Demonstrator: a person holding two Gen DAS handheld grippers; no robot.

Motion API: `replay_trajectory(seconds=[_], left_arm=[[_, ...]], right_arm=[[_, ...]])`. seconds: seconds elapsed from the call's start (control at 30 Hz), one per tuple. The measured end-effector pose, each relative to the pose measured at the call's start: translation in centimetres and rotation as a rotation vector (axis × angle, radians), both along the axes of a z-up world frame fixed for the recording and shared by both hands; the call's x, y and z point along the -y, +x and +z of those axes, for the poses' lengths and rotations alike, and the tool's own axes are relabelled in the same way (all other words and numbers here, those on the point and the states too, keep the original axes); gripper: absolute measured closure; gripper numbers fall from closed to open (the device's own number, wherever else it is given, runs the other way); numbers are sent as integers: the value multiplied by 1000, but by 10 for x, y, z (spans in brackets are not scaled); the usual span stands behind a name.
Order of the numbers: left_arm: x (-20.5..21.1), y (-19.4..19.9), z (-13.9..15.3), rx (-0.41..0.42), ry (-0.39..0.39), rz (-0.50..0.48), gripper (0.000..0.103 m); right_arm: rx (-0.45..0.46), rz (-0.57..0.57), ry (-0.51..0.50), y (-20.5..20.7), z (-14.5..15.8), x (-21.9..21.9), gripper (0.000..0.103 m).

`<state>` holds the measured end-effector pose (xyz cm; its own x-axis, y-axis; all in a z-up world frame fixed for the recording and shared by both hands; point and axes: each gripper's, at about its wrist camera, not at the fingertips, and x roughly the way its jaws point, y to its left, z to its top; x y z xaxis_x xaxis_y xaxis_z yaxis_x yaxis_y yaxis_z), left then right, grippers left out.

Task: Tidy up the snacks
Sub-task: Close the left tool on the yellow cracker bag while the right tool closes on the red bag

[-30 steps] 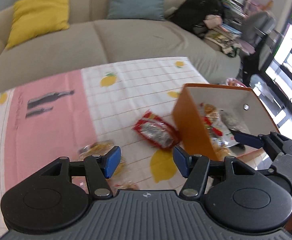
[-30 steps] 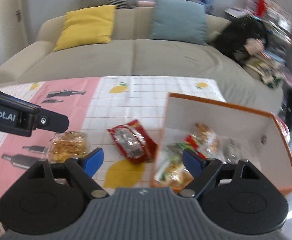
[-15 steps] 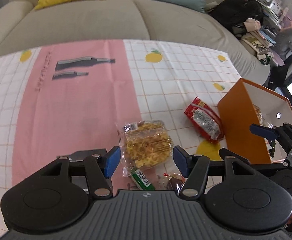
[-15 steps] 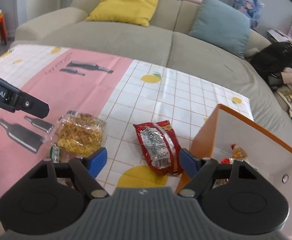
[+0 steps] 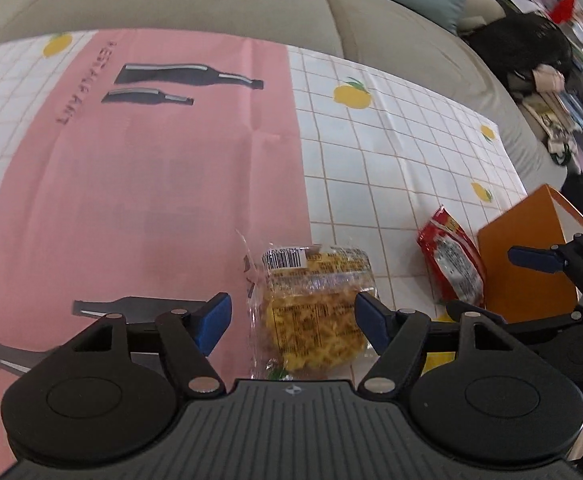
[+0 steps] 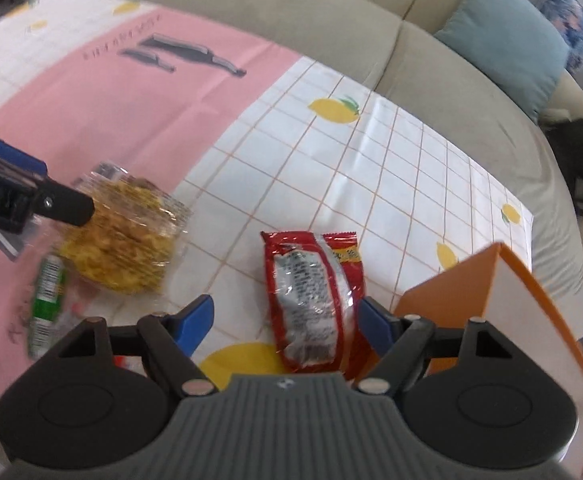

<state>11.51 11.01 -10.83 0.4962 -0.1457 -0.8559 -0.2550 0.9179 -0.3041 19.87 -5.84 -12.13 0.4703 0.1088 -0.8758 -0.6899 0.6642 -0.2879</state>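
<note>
A clear pack of yellow noodle snack (image 5: 315, 300) lies on the tablecloth between the jaws of my left gripper (image 5: 293, 318). Those jaws are opening and the pads do not touch the pack. A red snack packet (image 6: 311, 300) lies between the blue pads of my right gripper (image 6: 285, 322), which stands open just above it. The orange box (image 6: 511, 300) stands right beside that packet. The right wrist view also has the yellow pack (image 6: 119, 240) at the left, with a finger (image 6: 51, 204) of the left gripper over it. The red packet (image 5: 451, 264) and the orange box (image 5: 527, 264) appear again at the right of the left wrist view.
A small green packet (image 6: 47, 296) lies near the yellow pack. The pink and white checked tablecloth (image 5: 151, 168) covers the table. Beyond its far edge is a beige sofa (image 6: 331, 28) with a teal cushion (image 6: 507, 44) and a black bag (image 5: 519, 52).
Both grippers have come down and away from the orange box towards the loose snacks. The left one now straddles the yellow pack with wider jaws; the right one straddles the red packet.
</note>
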Motion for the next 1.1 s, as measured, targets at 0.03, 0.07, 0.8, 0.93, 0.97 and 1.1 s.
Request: replay_trajectory(seconds=[0.03, 0.07, 0.8, 0.93, 0.97, 1.1], left_arm=[[0, 2, -3, -4, -8, 1, 20], [0, 3, -7, -12, -13, 5, 20], [23, 17, -34, -44, -21, -20, 12], [27, 17, -32, -42, -16, -40, 21], [27, 17, -32, -42, -14, -42, 22], [28, 16, -30, -43, -6, -33, 28]], right_arm=[[-13, 3, -21, 5, -4, -2, 25], [-29, 4, -40, 11, -7, -4, 24], [-196, -102, -178, 62, -45, -11, 27], [-185, -102, -167, 59, -46, -9, 34], [-178, -101, -167, 58, -45, -9, 35], [-146, -89, -170, 50, -44, -9, 40]])
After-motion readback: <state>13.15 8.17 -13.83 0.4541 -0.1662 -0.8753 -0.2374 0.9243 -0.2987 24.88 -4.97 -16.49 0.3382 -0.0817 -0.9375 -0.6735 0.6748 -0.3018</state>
